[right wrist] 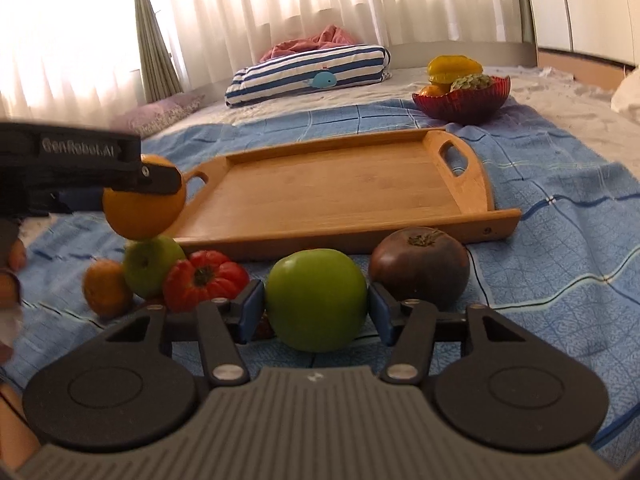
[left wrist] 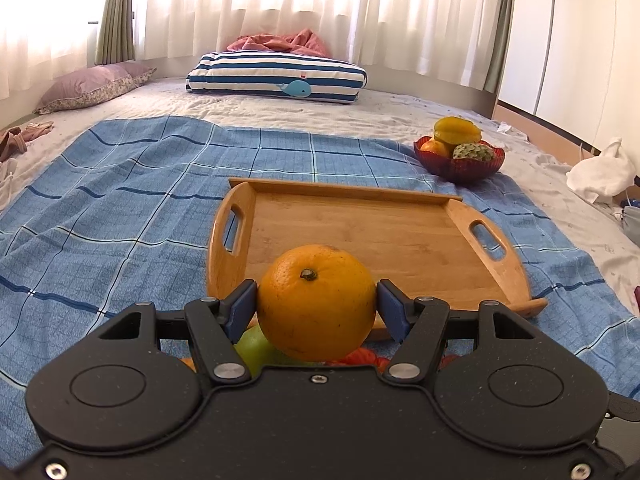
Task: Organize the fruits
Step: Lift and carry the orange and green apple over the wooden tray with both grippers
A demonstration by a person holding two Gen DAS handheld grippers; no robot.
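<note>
on blue cloth (right wrist: 540, 184): two green apples (right wrist: 316, 300).

We see the tray (right wrist: 340, 184) lying on the blanket (right wrist: 560, 240) over the bed (left wrist: 280, 108). Before its near edge sits a row of fruit (right wrist: 208, 280) (one fruit (right wrist: 144, 200) raised above the row's left end). Behind the tray's right end stands the bowl (right wrist: 460, 104), with fruit in it; the pillow (right wrist: 308, 72) lies farther back.

Bed (left wrist: 256, 108) under blue checked cloth (left wrist: 120, 200)
</note>
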